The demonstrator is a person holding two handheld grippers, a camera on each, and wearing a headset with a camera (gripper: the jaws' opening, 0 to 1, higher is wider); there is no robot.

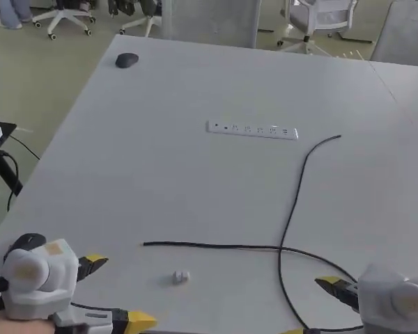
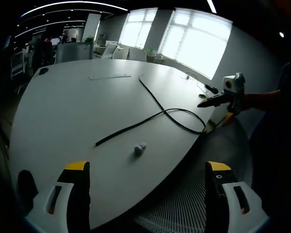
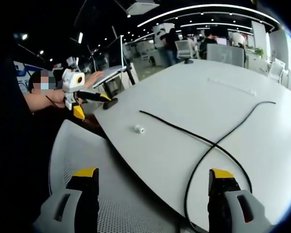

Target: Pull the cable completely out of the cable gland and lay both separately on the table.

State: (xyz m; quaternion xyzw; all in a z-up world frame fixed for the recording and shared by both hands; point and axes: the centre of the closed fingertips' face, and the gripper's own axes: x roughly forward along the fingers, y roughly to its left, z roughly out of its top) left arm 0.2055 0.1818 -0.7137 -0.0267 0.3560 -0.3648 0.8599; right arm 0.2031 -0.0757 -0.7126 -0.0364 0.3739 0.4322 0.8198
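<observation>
Left gripper (image 1: 120,291), right gripper (image 1: 310,306): jaws wide apart, empty, over table's (image 1: 160,139) near edge. Gland (image 1: 180,277) lies near that edge, apart from cable (image 1: 292,202). Power strip (image 1: 252,130) mid-table. Mouse (image 1: 127,60) at far left corner.

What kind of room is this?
Most likely an open-plan office: wheeled white swivel chairs stand beyond a big pale grey table that carries a long white power strip and a dark computer mouse.

Black cable (image 1: 216,245); whitish, maybe pale grey, cable gland (image 1: 180,277); plain light grey table (image 1: 146,153); white power strip (image 1: 252,130); dark mouse (image 1: 127,60).
</observation>
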